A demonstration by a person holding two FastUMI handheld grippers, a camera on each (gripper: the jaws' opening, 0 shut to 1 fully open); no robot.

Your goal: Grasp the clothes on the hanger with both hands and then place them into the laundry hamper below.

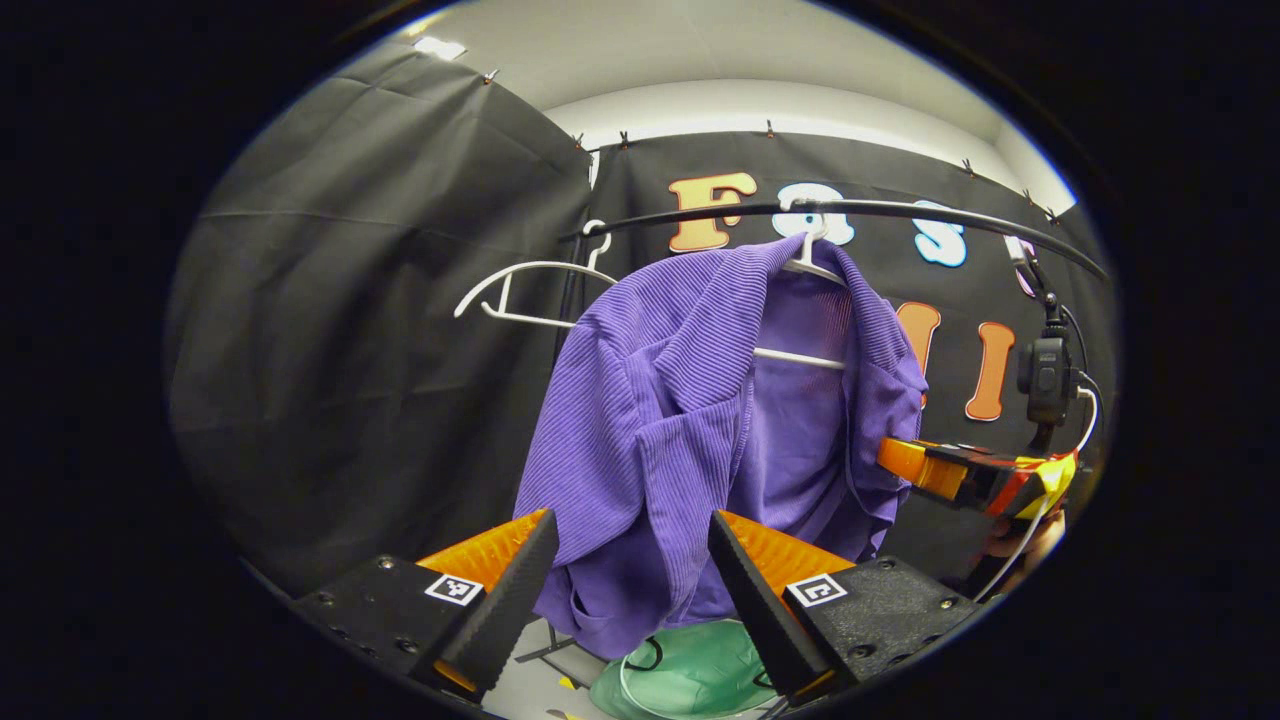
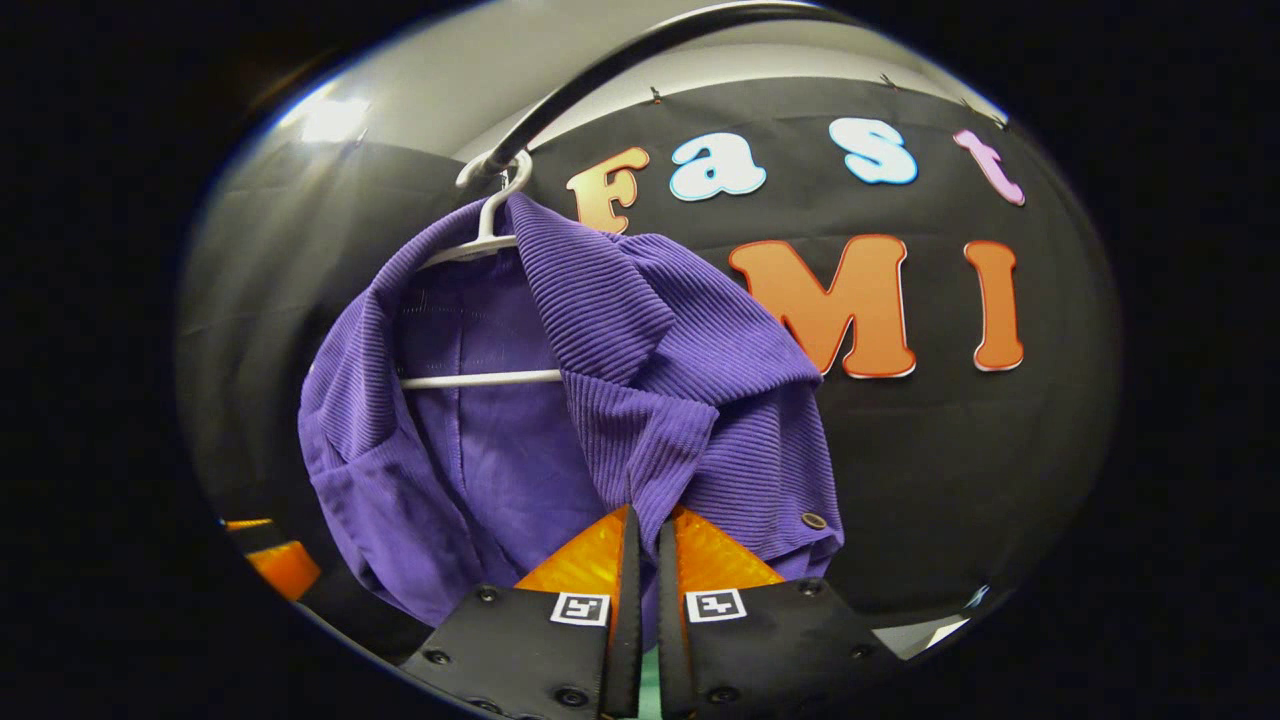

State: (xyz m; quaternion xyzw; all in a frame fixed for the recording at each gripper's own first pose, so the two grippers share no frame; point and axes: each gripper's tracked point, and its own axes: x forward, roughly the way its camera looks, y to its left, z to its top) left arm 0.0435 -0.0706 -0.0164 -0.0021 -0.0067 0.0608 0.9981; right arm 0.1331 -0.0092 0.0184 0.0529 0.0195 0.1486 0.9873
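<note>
A purple ribbed shirt (image 1: 690, 420) hangs lengthwise downward on a white hanger (image 1: 812, 262) hooked over the black rail (image 1: 900, 212). Below it on the floor sits the green laundry hamper (image 1: 690, 680). The left gripper (image 1: 632, 545) stands wide open, the shirt's hem between its fingers, untouched. The right gripper (image 2: 648, 535) is nearly closed, pinching a fold of the shirt's front edge. An empty white hanger (image 1: 520, 290) hangs to the side. No legible label shows on the garment.

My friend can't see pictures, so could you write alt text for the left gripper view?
A ribbed purple fabric shirt hangs on a white plastic hanger from a black metal rail, with the open left gripper near its lower edge. The right gripper meets the shirt's side; a green laundry hamper sits below.
</note>
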